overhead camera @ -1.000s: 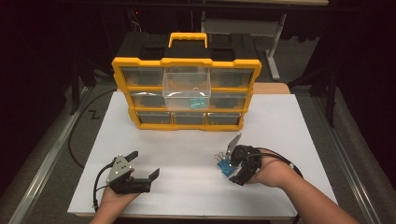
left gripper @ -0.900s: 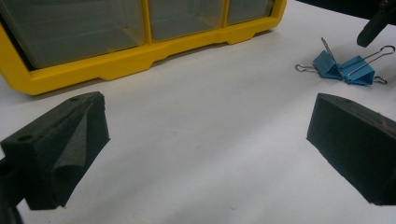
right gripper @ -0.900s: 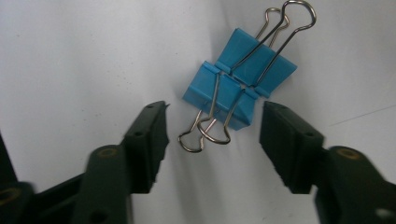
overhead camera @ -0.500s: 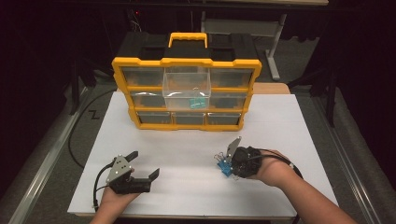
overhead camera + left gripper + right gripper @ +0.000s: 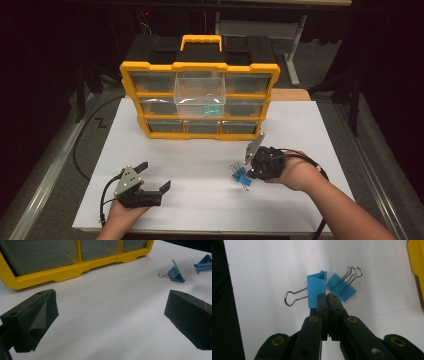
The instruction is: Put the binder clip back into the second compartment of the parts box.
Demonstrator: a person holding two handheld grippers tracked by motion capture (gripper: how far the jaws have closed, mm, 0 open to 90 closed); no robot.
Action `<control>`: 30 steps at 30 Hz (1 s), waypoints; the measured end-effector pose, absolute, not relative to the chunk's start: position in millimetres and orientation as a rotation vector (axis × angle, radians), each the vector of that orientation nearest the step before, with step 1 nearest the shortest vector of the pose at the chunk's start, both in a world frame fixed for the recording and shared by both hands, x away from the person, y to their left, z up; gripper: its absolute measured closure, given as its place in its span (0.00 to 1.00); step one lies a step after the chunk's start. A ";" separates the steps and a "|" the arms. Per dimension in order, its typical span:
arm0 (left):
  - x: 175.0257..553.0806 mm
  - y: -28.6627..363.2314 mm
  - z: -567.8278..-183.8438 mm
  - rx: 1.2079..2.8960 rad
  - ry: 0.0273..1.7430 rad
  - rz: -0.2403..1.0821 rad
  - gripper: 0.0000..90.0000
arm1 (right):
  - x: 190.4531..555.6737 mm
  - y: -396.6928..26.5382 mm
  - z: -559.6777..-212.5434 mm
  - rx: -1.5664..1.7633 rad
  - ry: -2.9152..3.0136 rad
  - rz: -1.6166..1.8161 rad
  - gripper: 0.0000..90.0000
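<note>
Black foam pads of the right gripper (image 5: 329, 296), jaws having just closed: pressed together on one blue binder clip (image 5: 316, 291), pinched at its lower edge, wire handle sticking out to the side. In the high view the same gripper (image 5: 248, 172) sits low over the white tabletop (image 5: 320, 135) with the clip at its tip.

Second blue binder clip (image 5: 341, 290): lying loose on the tabletop just beside the held one, handles folded up; not yet collected.

Left gripper (image 5: 152, 175): jaws wide apart, nothing between them, resting near the front edge of the tabletop, well apart from the clips.

Yellow parts organiser (image 5: 200, 100): standing upright at the back of the tabletop, rows of clear drawers. One clear drawer (image 5: 200, 95) in the middle stands pulled out; something teal, likely another clip (image 5: 210, 109), seems to lie inside.

Progress, as judged: sorting clips into the open drawer appears partly done. One clip is gripped, with carrying and dropping left. One more waits on the tabletop.
</note>
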State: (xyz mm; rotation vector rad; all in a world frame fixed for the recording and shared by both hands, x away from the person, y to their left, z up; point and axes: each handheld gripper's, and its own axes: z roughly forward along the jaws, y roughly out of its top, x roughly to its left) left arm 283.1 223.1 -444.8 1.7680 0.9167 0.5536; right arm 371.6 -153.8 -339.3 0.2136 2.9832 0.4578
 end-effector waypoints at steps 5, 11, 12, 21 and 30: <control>282.4 222.8 -444.6 1.767 0.906 0.556 0.00 | 378.2 -155.0 -322.7 0.255 3.017 0.506 1.00; 281.6 221.5 -444.5 1.780 0.889 0.566 0.00 | 384.0 -155.5 -301.1 0.285 3.045 0.562 1.00; 281.6 221.5 -444.5 1.780 0.889 0.566 0.00 | 384.0 -155.5 -301.1 0.285 3.045 0.562 1.00; 281.1 222.3 -443.8 1.785 0.885 0.561 0.00 | 386.5 -151.2 -268.3 0.258 3.030 0.577 1.00; 281.6 222.4 -444.1 1.790 0.894 0.570 0.00 | 395.7 -145.9 -231.5 0.245 3.001 0.582 1.00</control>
